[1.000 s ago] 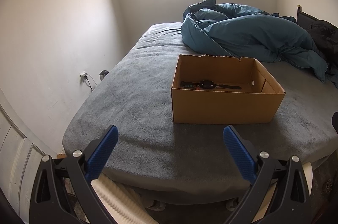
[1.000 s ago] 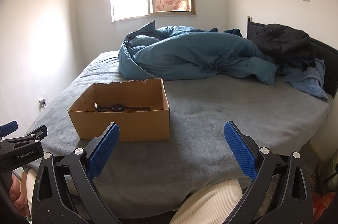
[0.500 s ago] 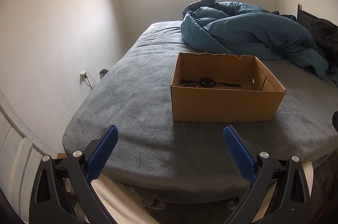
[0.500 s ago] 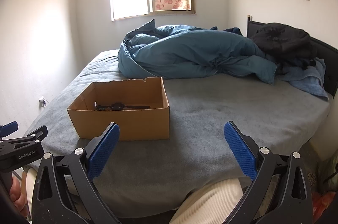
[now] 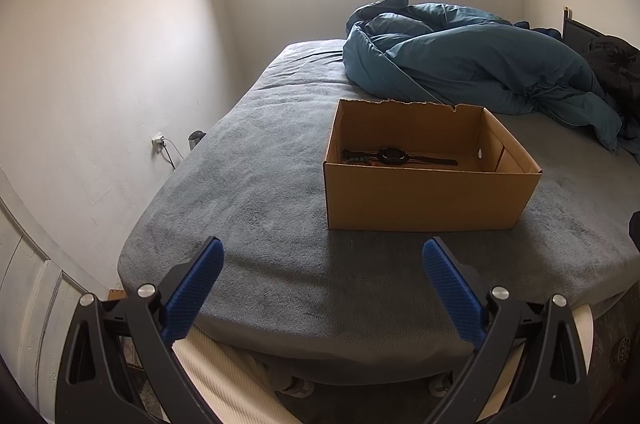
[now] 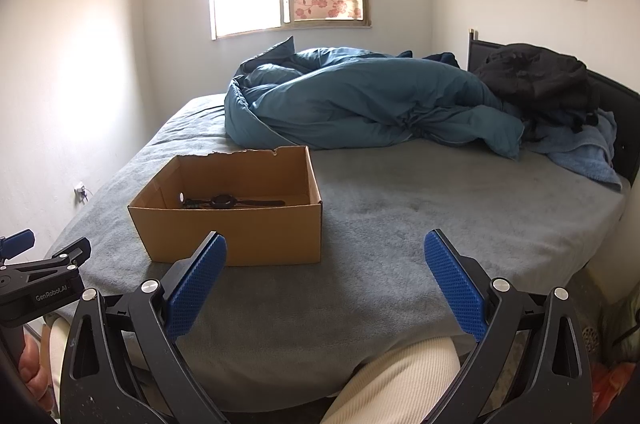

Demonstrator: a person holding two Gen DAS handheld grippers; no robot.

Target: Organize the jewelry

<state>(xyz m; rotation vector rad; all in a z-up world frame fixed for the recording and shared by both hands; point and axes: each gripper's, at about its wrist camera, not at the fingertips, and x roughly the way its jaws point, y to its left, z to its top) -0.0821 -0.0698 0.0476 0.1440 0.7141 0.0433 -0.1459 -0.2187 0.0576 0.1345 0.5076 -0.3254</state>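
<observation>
I see the bed [image 5: 248, 191] filling the middle of both frames, its grey cover bare across the lower half. A crumpled teal duvet [image 6: 360, 103] is heaped toward the upper centre, with a black bag [image 6: 536, 79] at the upper right of the right wrist view. The cardboard box [image 5: 424, 199] sits open on the cover, centre-right in the left view and centre-left in the right view. My left gripper [image 5: 322, 264] and right gripper [image 6: 325, 258] sit at the bottom edge of their own frames, each with its blue pads spread wide and holding nothing. A black wristwatch [image 5: 394, 155] lies flat on the box floor, strap stretched out sideways.
</observation>
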